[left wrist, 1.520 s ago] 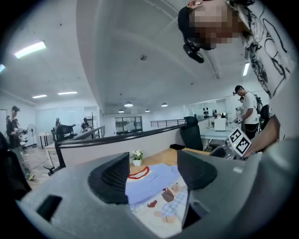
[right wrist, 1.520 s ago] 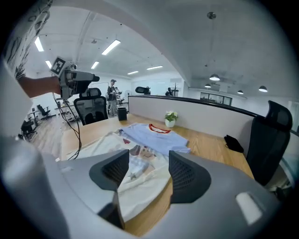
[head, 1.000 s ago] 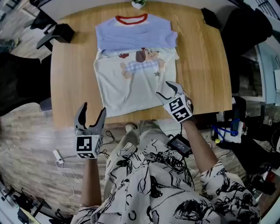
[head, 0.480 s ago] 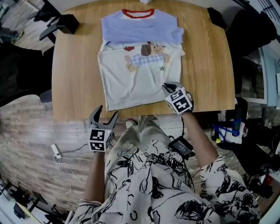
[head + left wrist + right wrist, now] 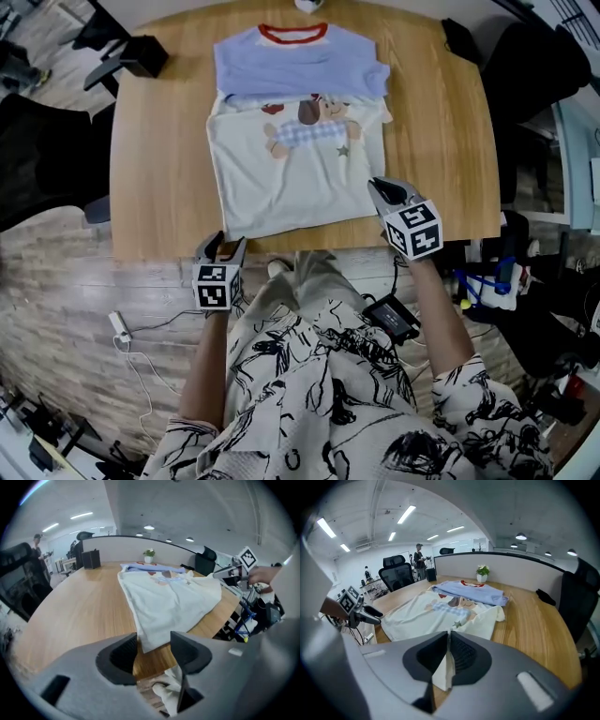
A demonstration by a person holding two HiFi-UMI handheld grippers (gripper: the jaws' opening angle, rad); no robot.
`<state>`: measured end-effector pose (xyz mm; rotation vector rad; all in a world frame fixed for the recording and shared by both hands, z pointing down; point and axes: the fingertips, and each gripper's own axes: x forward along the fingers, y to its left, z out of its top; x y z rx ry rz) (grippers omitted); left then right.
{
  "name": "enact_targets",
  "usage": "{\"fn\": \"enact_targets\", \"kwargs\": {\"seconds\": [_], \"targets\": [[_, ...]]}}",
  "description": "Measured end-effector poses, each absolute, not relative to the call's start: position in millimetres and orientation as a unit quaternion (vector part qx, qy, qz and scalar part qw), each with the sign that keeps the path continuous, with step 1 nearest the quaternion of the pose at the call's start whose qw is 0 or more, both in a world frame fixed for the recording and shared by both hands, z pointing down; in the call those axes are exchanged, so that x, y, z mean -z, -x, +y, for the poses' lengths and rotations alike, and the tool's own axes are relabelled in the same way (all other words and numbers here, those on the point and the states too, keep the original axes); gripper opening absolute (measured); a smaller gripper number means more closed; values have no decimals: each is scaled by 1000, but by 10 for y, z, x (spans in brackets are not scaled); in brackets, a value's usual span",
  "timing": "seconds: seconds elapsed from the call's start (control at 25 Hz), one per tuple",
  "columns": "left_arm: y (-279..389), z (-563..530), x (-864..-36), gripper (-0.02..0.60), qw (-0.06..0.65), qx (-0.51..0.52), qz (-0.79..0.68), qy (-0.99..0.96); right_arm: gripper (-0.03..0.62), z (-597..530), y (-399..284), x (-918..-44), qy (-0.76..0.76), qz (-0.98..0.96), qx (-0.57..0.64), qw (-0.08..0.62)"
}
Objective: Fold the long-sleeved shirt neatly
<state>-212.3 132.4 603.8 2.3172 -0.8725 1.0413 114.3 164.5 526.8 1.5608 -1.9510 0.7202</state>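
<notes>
Meanwhile, on a wooden table (image 5: pixel 159 169), a black box (image 5: pixel 145 54) sits at the far left corner. At the near edge, the left gripper (image 5: pixel 222 242) points at the near left corner of the shirt (image 5: pixel 291 183). Its jaws have just been closing but stand apart, with that hem corner reaching between them and the pads not pressing it. The shirt lies flat along the middle of the table, its red collar toward the far edge. Blue sleeves are folded across the chest above a cartoon print, and the cream body runs down to the near edge. A small plant (image 5: pixel 482 572) stands at the far edge behind the collar. To the right, the right gripper (image 5: pixel 380 190) has also just been closing. Its jaws are clamped on the shirt's near right corner, the cream cloth pinched between the pads.
</notes>
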Motion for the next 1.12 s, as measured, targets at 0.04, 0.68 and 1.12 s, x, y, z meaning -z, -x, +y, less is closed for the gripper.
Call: {"fn": "enact_targets", "kwargs": {"seconds": [0.04,0.68,1.12], "targets": [[2155,1299,-6047,202,235,-373,-332,-834,34,1681,-1200,-5204,-586,-720,-263,262],[2483,1324,-5860,37,316,-352,-356,-806,34,2880,-1952,-5283,-675,-637,-358,102],[2826,1309,-6074,37,336,-355,-350,-799,34,3283,-1570,-6001,-640,-639,-406,131]]}}
